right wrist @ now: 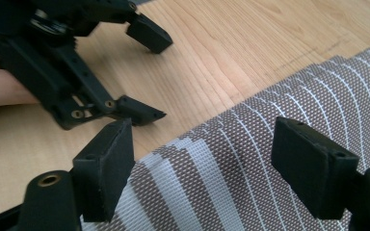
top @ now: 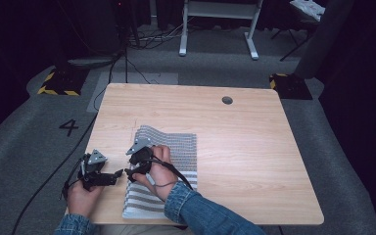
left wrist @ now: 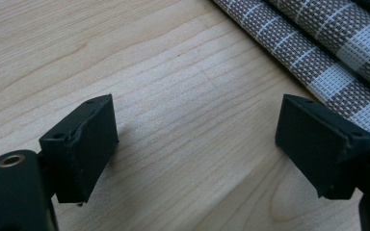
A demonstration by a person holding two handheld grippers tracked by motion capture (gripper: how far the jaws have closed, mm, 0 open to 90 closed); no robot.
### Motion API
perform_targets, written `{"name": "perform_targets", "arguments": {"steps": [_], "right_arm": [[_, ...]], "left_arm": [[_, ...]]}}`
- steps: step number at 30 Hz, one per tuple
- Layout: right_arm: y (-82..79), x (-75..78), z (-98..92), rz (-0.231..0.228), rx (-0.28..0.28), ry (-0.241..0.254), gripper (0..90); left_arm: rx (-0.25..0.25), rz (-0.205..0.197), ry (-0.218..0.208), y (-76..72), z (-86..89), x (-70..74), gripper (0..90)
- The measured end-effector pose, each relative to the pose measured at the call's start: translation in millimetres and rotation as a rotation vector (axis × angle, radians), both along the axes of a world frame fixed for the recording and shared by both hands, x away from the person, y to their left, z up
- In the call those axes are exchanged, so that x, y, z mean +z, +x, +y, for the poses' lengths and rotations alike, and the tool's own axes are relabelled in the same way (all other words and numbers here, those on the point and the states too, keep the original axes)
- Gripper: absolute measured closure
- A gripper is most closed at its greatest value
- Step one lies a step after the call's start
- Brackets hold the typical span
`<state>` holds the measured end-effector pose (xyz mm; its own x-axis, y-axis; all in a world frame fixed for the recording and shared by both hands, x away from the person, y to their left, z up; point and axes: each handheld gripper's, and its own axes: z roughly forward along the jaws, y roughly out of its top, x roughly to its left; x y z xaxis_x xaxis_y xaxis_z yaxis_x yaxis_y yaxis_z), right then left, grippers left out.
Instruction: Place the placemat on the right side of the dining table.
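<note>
We saw the striped woven mat (top: 169, 161) lying folded at the wooden bench's (top: 254, 161) near edge, both the right gripper (right wrist: 212, 168) and left gripper (left wrist: 195, 144) with fingers spread empty, grey carpet (top: 24, 142) around, its weave clear close up.

We see a light wooden table (top: 254, 147) with a round hole near its far edge; a striped woven placemat (top: 176, 152) lies folded at its near-left side.
</note>
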<state>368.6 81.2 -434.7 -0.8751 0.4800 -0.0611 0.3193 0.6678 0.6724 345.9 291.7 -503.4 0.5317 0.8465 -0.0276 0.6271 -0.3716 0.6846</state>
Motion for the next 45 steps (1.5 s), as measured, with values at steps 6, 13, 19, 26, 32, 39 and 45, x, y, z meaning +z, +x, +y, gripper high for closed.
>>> {"name": "perform_targets", "arguments": {"steps": [6, 13, 19, 26, 32, 39, 45], "right_arm": [[0.1, -12.2, 2.3, 0.035, -0.029, -0.008, 22.3], [1.5, -25.2, 1.1, 0.106, -0.033, 0.021, 23.2], [6.8, -29.4, -2.3, 0.237, 0.018, 0.054, 45.3], [9.4, -31.0, -2.5, 0.278, 0.075, 0.040, 69.2], [13.4, -29.8, -7.4, 0.319, 0.081, 0.046, 87.8], [14.6, -12.2, -23.2, 0.306, 0.083, 0.092, 88.6], [17.2, 14.1, -47.6, 0.272, 0.065, 0.152, 88.7]], "left_arm": [[0.000, 0.000, 0.000, -0.2, 0.1, 0.0, 15.2], [-0.002, 0.001, -0.001, -0.5, 0.1, -0.2, 15.2], [-0.003, 0.001, 0.000, -0.4, 0.2, -0.1, 15.2], [-0.003, 0.001, 0.000, -0.4, 0.2, -0.2, 15.1], [-0.004, 0.002, 0.001, -0.2, 0.3, 0.1, 15.1], [-0.020, 0.005, 0.004, 4.8, -0.3, 0.4, 14.9], [-0.019, 0.004, 0.000, 5.0, -0.7, 0.1, 14.9]]}}
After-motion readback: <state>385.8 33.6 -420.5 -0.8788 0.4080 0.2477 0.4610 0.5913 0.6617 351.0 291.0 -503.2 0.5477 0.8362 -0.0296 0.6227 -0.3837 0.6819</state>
